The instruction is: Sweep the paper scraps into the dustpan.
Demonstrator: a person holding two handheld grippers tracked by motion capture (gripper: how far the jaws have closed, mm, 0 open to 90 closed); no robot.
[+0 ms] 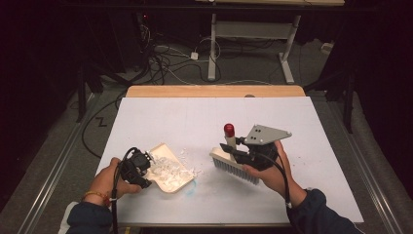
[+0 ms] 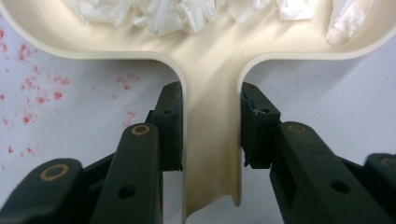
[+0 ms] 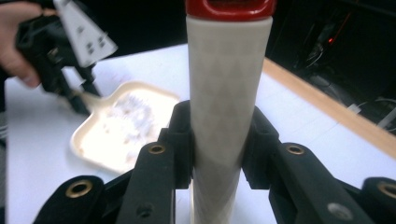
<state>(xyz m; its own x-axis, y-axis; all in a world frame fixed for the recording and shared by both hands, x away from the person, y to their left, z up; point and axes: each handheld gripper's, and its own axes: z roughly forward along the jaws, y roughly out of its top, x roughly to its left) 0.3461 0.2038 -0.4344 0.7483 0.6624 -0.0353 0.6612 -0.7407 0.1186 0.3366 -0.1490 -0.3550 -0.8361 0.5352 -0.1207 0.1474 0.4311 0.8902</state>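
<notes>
The left tongs (image 2: 211, 128) pinch the handle of a cream dustpan (image 1: 168, 168) heaped with white scraps (image 1: 163, 168). At its three o'clock on the table (image 1: 209, 117), the right tongs (image 3: 217, 140) clamp a red-capped brush (image 1: 234, 163).

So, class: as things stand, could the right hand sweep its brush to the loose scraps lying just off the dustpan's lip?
Probably yes. The right tongs grip the brush, bristles down, and only bare table lies between it and the scraps beside the dustpan, which the left tongs hold.
</notes>
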